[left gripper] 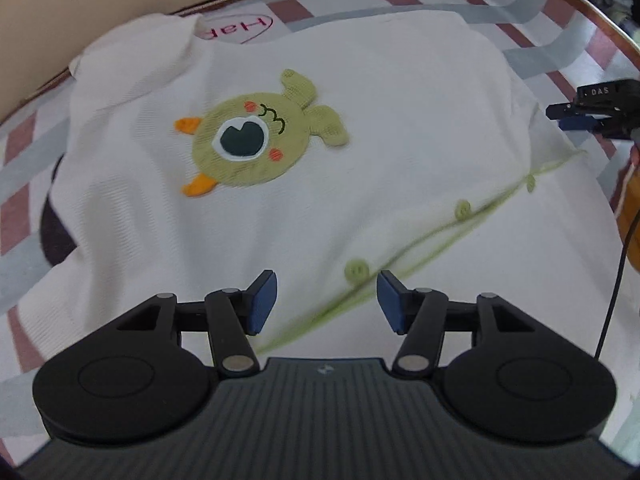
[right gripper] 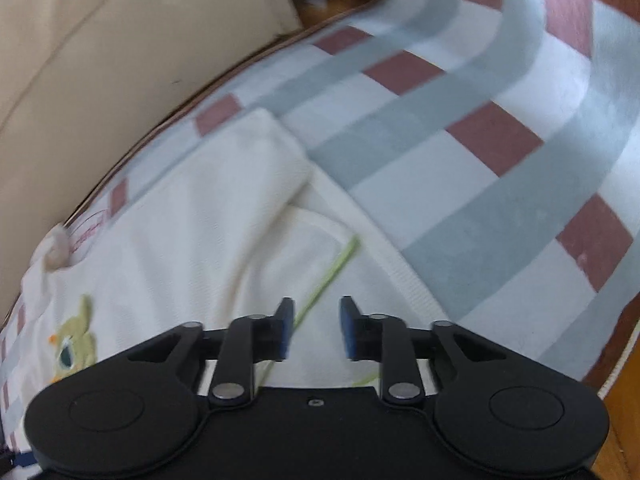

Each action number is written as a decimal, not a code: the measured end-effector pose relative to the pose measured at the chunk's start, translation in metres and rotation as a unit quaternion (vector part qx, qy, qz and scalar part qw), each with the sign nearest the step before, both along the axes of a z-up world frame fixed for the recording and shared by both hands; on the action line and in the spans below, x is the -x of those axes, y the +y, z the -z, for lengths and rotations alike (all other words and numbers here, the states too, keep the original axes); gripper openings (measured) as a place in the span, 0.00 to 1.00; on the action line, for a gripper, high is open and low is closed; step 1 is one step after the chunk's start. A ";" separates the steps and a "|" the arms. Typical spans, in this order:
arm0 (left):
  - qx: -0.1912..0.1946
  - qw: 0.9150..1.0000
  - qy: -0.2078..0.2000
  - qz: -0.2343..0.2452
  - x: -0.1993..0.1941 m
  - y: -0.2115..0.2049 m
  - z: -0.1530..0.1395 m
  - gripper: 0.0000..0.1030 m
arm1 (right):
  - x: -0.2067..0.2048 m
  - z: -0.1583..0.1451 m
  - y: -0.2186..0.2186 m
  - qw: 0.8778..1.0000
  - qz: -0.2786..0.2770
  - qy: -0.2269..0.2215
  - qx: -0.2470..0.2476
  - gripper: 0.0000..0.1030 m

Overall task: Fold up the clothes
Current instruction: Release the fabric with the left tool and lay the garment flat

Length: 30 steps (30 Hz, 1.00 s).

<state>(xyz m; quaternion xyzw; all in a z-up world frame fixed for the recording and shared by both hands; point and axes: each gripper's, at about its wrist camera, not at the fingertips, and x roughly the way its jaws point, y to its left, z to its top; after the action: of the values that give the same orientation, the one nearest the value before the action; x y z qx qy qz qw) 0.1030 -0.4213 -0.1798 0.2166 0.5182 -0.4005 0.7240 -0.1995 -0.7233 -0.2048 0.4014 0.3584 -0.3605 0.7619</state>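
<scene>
Rug: a checked rug in grey, white and dull red lies under everything; a beige cushion borders it on the far left.
Sweater: a white sweater lies spread flat on the rug, front up, with a green one-eyed monster patch on the chest.
Buttons: green buttons and a green trim line run slantwise across the cloth, from just ahead of the left gripper toward the right edge.
Left gripper: the left gripper hangs over the cloth, pads spread apart, nothing between them.
Right gripper: the right gripper is also spread and empty, over the sweater's right edge near the folded-in sleeve.
Direction: I judge the long axis follows the green trim line; which end is the neck I cannot tell.
Step in hand: likely choosing new pinch points for the next fold.
Doing it well: pinch both layers at the edge, take matching points on either side, lift together and lay the fold square across the long axis.
</scene>
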 end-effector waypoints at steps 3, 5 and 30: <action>-0.009 1.000 0.006 -0.016 -0.003 -0.004 0.013 0.54 | -0.008 0.013 -0.008 1.000 0.012 -0.008 0.011 0.46; -0.014 0.999 0.015 -0.026 -0.006 -0.004 0.021 0.54 | -0.017 0.021 -0.012 1.000 0.010 -0.010 0.023 0.47; 0.033 0.992 -0.013 -0.119 -0.039 0.128 0.015 0.59 | 0.023 -0.001 0.045 0.975 0.065 0.142 0.156 0.20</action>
<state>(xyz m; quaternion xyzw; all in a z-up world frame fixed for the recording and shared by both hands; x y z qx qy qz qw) 0.1423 -0.2932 -0.1951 0.1346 0.5176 -0.3254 0.7798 -0.2225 -0.6782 -0.2036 0.2445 0.3754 -0.5144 0.7312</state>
